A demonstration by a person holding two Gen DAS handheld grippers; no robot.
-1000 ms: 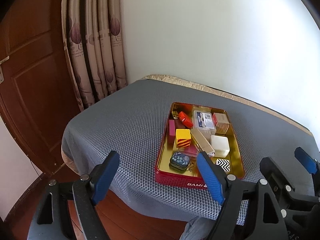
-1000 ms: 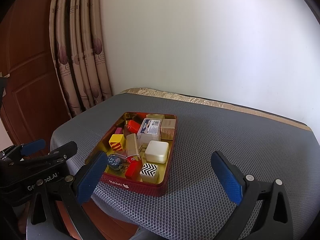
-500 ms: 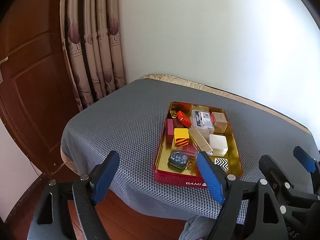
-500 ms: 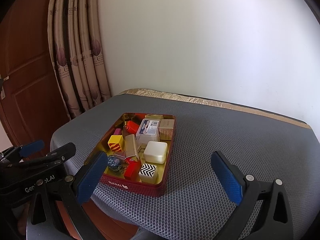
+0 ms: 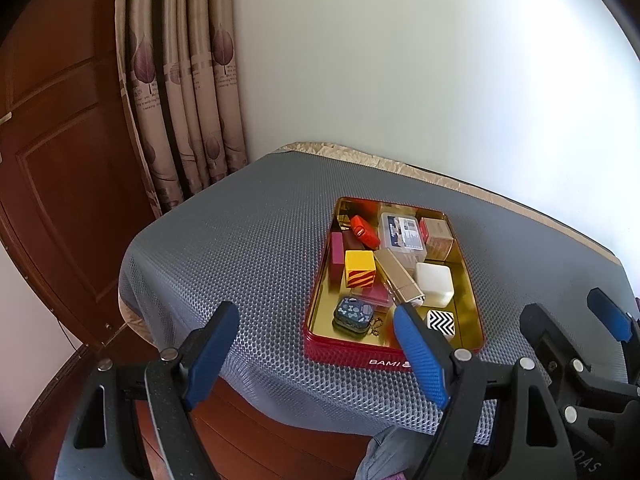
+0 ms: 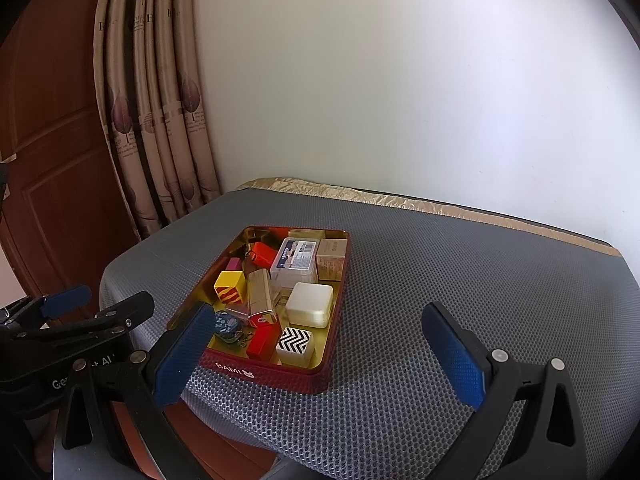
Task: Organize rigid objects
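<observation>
— Resting on the grey honeycomb-textured mat (image 6: 420,300) that covers the desk, a red rectangular metal tin with a gold inside (image 6: 332,320) is seen near the desk's near-left edge. What is held in it?

— A yellow cube with red stripes (image 5: 360,269) is seen left of centre, with a gold metallic oblong case (image 5: 396,276) lying slanted just beside it on the right. A white rounded square box (image 5: 435,284) is placed right of the gold case, and a black-and-white zigzag-patterned block (image 5: 440,322) sits at the near right corner. A clear plastic box with a printed label (image 6: 296,258) is found toward the far side, with a tan cardboard box (image 6: 331,258) to its right. A small dark patterned case on a bead chain (image 5: 353,314) lies at the near left.

— How are the tongs set?

— The left tongs (image 5: 316,354) are held with blue pads spread wide apart, nothing between them, short of the tin's near wall. The right tongs (image 6: 320,360) are likewise parted and empty, above the near edge of the mat. Nothing in the tin is touched.
</observation>
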